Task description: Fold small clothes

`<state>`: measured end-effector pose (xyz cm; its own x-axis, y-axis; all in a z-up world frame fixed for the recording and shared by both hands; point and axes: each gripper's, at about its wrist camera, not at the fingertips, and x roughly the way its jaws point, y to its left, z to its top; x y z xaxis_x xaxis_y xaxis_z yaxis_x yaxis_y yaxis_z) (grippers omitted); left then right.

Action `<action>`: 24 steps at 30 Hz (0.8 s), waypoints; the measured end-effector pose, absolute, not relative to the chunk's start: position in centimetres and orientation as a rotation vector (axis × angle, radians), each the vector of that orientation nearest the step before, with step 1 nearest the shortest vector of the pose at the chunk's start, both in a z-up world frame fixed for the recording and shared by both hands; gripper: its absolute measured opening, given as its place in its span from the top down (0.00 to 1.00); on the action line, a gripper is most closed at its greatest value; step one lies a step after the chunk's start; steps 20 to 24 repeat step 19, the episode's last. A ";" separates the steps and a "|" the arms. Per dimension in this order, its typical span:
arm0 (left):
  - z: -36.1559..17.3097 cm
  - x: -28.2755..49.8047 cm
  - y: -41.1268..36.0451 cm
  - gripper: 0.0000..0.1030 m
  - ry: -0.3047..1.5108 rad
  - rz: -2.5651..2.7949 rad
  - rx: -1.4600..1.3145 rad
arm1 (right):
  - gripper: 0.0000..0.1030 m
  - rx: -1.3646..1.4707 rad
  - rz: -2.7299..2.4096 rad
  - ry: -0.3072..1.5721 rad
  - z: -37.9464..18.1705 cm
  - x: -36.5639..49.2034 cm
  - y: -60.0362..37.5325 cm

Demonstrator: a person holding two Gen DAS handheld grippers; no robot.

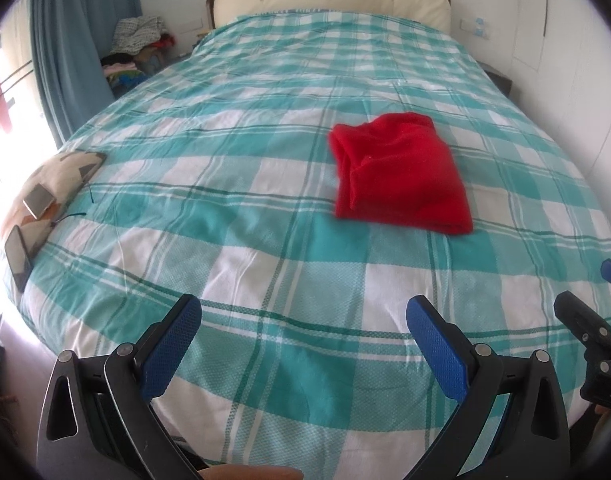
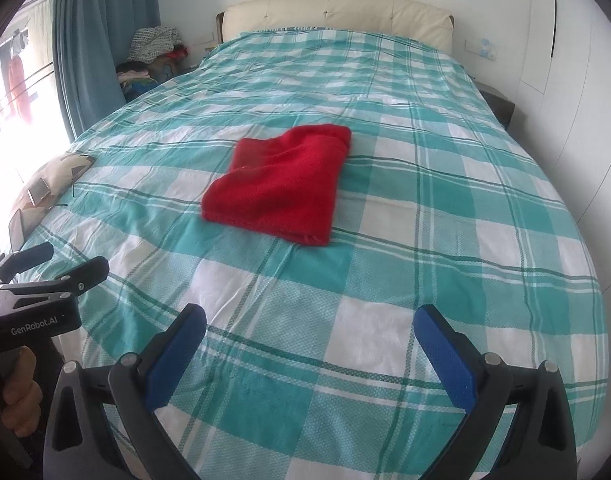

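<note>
We see red cloth (image 1: 401, 172) folded flat, lying on middle of checked bed cover (image 1: 265, 264). Our left gripper (image 1: 303, 344) and right gripper (image 2: 309, 354) both wide open, empty, well apart from cloth, near bed's foot

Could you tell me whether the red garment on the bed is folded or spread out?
Folded: the red garment lies on the bed as a compact, layered rectangle with doubled edges showing.
</note>
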<state>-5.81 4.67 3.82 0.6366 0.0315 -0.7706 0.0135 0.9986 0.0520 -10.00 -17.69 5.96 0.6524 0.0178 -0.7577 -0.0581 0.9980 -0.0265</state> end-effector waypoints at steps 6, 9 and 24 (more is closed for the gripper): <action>4.1 -5.8 4.3 0.00 0.865 0.000 0.073 | 0.00 -0.062 0.016 0.856 6.1 -9.9 -18.3; 4.1 -6.0 4.0 0.00 0.859 -0.021 0.080 | 0.00 -0.067 0.017 0.866 5.8 -10.0 -18.3; 4.9 -6.7 3.6 0.00 0.815 -0.063 0.063 | 0.00 -0.062 0.014 0.864 5.6 -10.1 -18.3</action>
